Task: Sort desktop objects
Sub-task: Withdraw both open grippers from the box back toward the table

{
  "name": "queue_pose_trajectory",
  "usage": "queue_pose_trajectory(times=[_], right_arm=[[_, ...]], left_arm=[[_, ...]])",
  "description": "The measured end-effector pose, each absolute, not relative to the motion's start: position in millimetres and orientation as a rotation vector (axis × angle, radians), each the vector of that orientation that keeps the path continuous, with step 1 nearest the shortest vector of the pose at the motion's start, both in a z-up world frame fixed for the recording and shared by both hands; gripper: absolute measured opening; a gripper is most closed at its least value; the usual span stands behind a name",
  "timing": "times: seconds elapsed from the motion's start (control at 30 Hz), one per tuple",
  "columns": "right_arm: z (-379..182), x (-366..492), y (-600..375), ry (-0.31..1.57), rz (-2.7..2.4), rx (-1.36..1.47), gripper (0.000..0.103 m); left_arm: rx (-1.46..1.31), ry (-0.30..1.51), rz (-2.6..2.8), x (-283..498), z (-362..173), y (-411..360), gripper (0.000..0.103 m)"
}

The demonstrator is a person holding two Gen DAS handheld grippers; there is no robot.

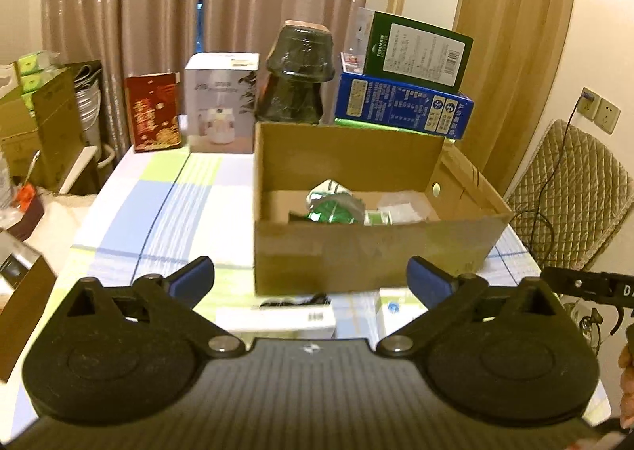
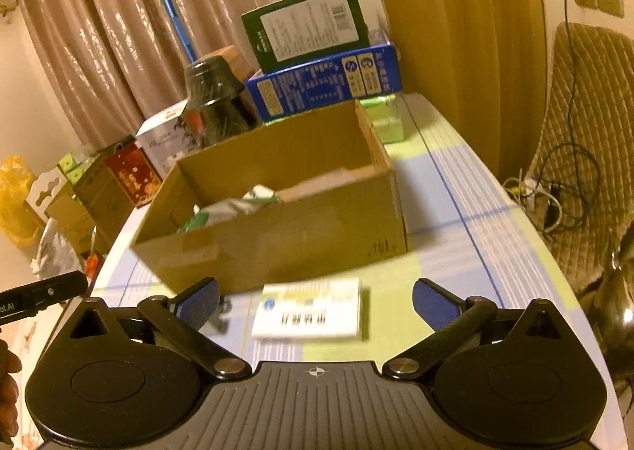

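Observation:
An open cardboard box (image 1: 356,252) (image 2: 301,228) stands on the checked tablecloth, holding green and white packets (image 1: 337,204) (image 2: 222,208). In front of it lie a white box with a barcode (image 1: 277,319), a white-and-green medicine box (image 2: 309,309) (image 1: 390,309) and a small black object (image 1: 297,299). My left gripper (image 1: 311,279) hangs open just short of the cardboard box, nothing between its blue pads. My right gripper (image 2: 315,297) is open too, its jaws wide on either side of the medicine box without touching it.
Behind the cardboard box stand a dark wrapped jar (image 1: 295,77), a blue carton (image 1: 404,105) with a green carton (image 1: 416,50) on top, a white appliance box (image 1: 222,101) and a red packet (image 1: 154,117). A quilted chair (image 1: 570,188) with cables sits right; cartons (image 1: 35,125) crowd the left.

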State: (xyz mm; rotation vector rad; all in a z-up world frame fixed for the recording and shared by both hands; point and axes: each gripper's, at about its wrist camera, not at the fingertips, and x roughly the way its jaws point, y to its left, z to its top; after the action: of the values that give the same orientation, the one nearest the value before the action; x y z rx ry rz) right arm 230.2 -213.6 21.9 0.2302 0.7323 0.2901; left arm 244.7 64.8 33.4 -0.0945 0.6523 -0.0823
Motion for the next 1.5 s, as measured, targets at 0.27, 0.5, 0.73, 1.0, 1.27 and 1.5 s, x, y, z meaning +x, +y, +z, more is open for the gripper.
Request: queue_pose_trajectory(times=[0.27,0.5,0.73,1.0,1.27,1.5], right_arm=[[17,188,-211,0.757,0.321,0.225,0.101],[10,168,-207,0.780,0.341,0.209,0.101],[8,159,-206,0.783,0.357,0.155,0.101],[5,160,-210,0.790,0.366,0.118,0.101],[-5,171,-210,0.832,0.413,0.084,0.101],[-7,188,-204,0.840,0.481,-0.037,0.101]], left_arm=[[-0.105,0.669,-0.028,187,26,79,0.102],[-0.125,0.695,-0.019,152,19,87,0.102],[-0.093,0.706,-0.053,137,17,90,0.102],[-0.036,0.718,-0.096,137,12,92,0.102],[0.053,0.740,-0.157,143,2,92,0.102],[0.140,0.773,-0.218,155,-11,94,0.102]])
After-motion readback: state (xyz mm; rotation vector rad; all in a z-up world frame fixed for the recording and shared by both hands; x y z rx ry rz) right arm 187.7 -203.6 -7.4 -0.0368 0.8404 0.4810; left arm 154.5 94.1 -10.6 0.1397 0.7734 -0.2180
